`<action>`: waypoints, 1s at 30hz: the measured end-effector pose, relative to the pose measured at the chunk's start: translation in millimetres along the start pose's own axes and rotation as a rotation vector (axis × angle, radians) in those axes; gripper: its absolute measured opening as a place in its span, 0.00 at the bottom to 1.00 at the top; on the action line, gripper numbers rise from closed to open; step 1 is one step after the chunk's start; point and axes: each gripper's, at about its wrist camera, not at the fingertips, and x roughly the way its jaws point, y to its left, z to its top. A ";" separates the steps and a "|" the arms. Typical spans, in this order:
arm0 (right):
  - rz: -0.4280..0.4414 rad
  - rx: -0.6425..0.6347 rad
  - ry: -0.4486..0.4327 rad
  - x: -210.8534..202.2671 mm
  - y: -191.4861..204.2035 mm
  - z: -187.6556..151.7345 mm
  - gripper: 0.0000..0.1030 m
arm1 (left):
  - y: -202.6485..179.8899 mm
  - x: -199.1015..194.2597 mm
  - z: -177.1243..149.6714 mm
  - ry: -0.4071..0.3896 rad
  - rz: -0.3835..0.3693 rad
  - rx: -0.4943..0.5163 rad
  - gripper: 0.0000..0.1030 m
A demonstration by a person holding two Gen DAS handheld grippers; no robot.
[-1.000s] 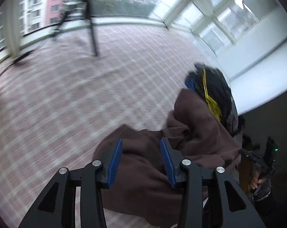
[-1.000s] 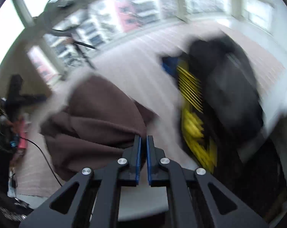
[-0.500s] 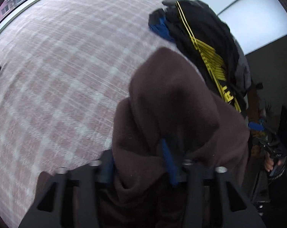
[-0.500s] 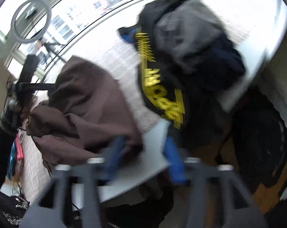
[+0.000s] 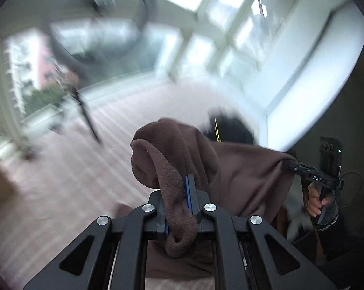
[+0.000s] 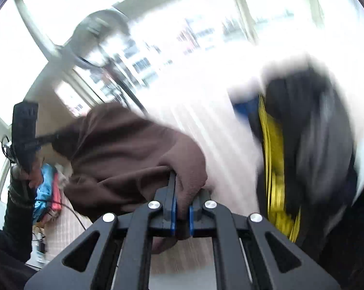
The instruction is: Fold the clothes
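A brown fleece garment [image 5: 242, 169] hangs lifted between both grippers above the plaid-covered table [image 5: 61, 181]. My left gripper [image 5: 178, 188] has its jaws closing on a rolled brown edge, and the blue pads pinch it. In the right wrist view the same garment [image 6: 124, 145] is bunched up. There my right gripper [image 6: 182, 198] has its jaws closing on a fold of the cloth, which sits pressed between the pads. Each gripper also shows in the other's view, the right gripper [image 5: 293, 164] and the left gripper [image 6: 52, 136], both at the cloth's far end.
A pile of dark clothes with yellow print [image 6: 302, 133] lies on the table's far side, also visible as a dark pile [image 5: 230, 125] behind the garment. A tripod with a ring light [image 5: 85, 111] stands by the windows. A person's hand [image 5: 314, 200] holds the right gripper's handle.
Both grippers closed on the brown garment and rose with it off the table. The views tilted up toward the windows.
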 end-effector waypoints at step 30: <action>0.285 -0.402 0.517 138.6 106.6 -88.7 0.55 | 4.8 -42.6 -257.1 0.367 0.235 -0.214 0.33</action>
